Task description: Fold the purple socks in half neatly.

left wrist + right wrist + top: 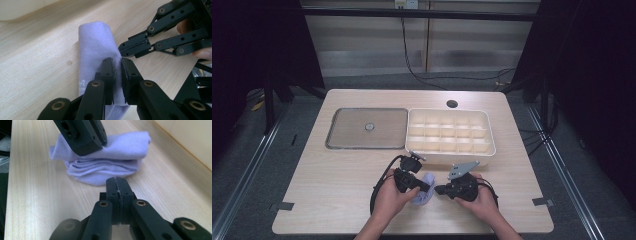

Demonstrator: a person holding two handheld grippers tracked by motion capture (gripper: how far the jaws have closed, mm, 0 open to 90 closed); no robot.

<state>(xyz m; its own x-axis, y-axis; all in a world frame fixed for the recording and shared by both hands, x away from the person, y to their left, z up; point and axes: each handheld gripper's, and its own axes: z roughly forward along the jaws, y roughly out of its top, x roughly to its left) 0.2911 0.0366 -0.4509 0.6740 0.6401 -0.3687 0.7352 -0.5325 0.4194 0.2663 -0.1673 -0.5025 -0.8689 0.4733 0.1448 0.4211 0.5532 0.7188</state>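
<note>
**Two grippers on one folded cloth**

Two hands come in at the near edge of the table (337, 175) in the high view; my left gripper (426, 186) and right gripper (439, 190) meet over a pale lilac cloth (424, 192), just in front of the white divided tray (449, 132); a flat grey tray (367, 128) lies to its left.

Left gripper view: the jaws of my left gripper (117, 72) pinch a ridge of the cloth (96, 47); the right gripper's tips (122, 50) sit beside it, touching or nearly so; I cannot tell which.

Right gripper view: my right gripper (116, 187) is closed on nothing, just short of the folded cloth (105, 162).

My worry: the pinch may catch only the top layer; lifting could then let the fold fall open.
</note>
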